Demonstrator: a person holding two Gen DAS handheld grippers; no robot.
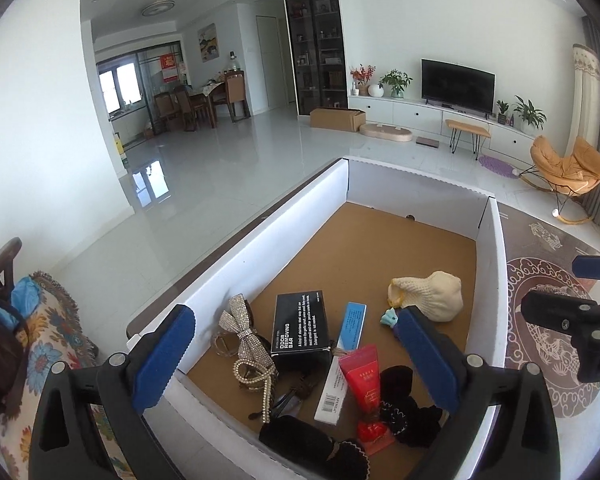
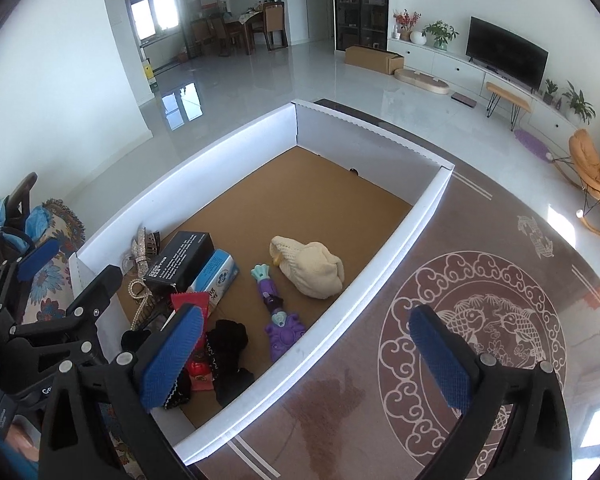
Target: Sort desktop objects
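Observation:
A white-walled box point(image 1: 260, 248) point(image 2: 400, 240) with a brown floor holds the objects. A cream knitted pouch point(image 1: 432, 294) point(image 2: 312, 266) lies apart from a purple toy point(image 2: 278, 312). Bunched at the near left are a black carton point(image 1: 300, 322) point(image 2: 184, 258), a blue-white box point(image 1: 350, 328), a red tube point(image 1: 364, 384), black cloth point(image 1: 404, 404) point(image 2: 228, 344) and a rhinestone bow point(image 1: 248, 332). My left gripper point(image 1: 296, 360) hangs open over this pile, holding nothing. Straddling the box's right wall, my right gripper point(image 2: 306, 360) is open and empty too.
The box sits on a brown table point(image 2: 480, 320) printed with a white koi medallion. A seat with a floral cover point(image 1: 48, 340) point(image 2: 48, 280) and a blue bag stands close on the left. Beyond the table is open tiled floor.

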